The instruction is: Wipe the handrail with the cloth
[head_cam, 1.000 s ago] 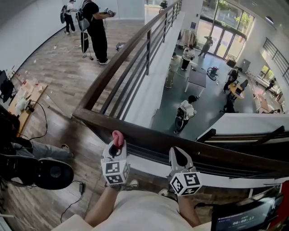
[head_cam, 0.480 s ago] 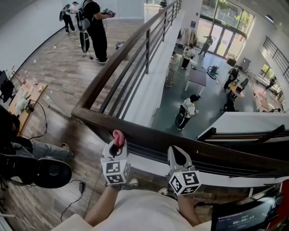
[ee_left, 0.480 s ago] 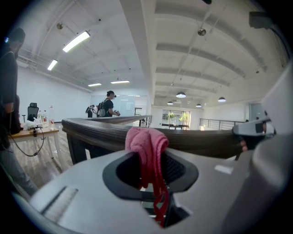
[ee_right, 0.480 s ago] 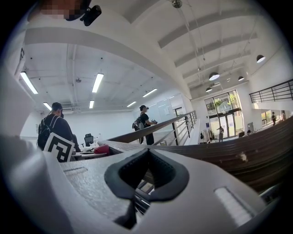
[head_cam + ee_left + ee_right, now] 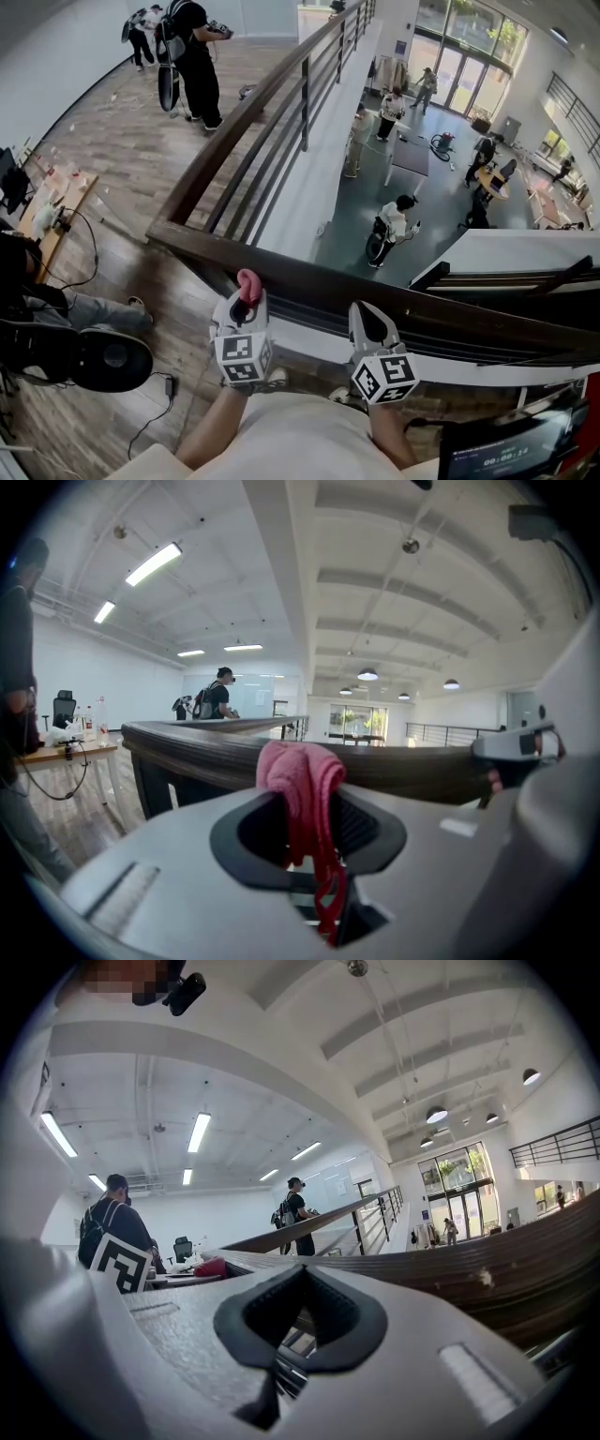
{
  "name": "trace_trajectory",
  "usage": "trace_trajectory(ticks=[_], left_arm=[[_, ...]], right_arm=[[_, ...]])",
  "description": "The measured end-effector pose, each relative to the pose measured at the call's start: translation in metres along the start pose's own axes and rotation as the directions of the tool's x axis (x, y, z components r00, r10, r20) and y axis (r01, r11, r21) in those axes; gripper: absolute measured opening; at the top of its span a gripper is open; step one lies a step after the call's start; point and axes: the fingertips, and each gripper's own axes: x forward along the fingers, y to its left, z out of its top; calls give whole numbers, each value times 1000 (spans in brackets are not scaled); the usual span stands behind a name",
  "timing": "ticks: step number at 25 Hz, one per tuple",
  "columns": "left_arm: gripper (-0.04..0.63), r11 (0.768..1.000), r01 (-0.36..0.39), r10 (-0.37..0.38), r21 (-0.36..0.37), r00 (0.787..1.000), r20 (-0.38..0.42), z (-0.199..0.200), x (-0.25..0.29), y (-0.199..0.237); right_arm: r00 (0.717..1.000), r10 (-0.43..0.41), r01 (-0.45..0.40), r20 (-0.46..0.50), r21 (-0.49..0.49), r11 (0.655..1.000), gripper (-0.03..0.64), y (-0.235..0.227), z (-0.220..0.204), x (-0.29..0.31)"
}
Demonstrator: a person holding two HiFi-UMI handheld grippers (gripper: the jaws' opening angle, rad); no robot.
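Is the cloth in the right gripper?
No, the cloth is clamped in the left gripper; the right gripper is shut on nothing.

One thing only can be read — a timer on the dark screen at 5 o'clock: 00:00:1, last digit unclear.

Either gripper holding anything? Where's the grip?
Left gripper pinches the pink cloth at its bunched middle, top poking above the jaws. Right gripper shut, empty.
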Motion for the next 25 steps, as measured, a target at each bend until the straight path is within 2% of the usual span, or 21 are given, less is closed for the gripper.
trace_trajectory(ticks=[25], left_arm=[[109, 1000, -12, 12, 17, 1000, -5, 1, -1, -15]], right_arm=[[1000, -19, 19, 23, 10, 1000, 2, -18, 7, -14]])
